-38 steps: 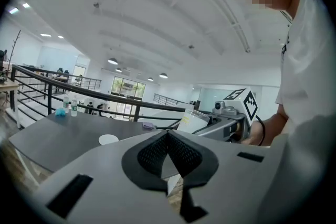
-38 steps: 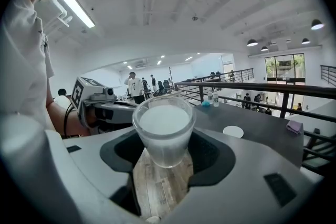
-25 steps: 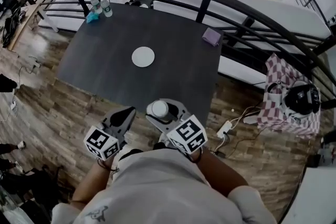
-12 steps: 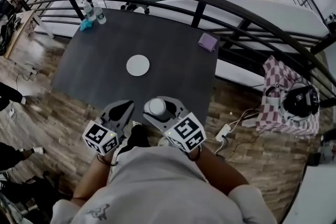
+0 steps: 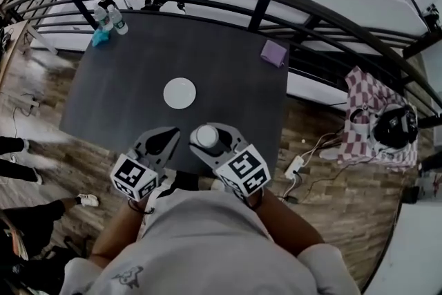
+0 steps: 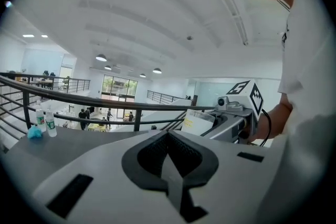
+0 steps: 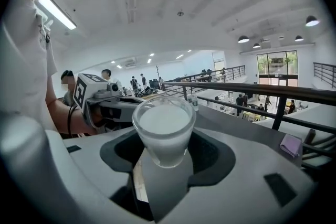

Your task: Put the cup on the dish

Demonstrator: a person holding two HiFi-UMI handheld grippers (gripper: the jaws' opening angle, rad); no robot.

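Observation:
A small white frosted cup [image 7: 164, 132] stands upright between the jaws of my right gripper [image 5: 209, 141], which is shut on it; the cup [image 5: 206, 137] shows from above over the near table edge. A round white dish [image 5: 179, 92] lies in the middle of the dark table [image 5: 228, 86], ahead of both grippers. My left gripper [image 5: 160, 142] is held beside the right one, its jaws closed together with nothing in them [image 6: 169, 157]. In the left gripper view the cup [image 6: 197, 123] appears off to the right.
Two water bottles [image 5: 110, 17] and a teal cloth [image 5: 101, 37] sit at the table's far left corner. A purple pad [image 5: 274, 52] lies at the far right corner. A black railing [image 5: 262, 10] curves behind the table. A checkered bag [image 5: 376, 122] stands on the floor to the right.
Both grippers have come forward toward the table, and the cup is now over its near edge. The dish appears closer to them. The jaws look the same.

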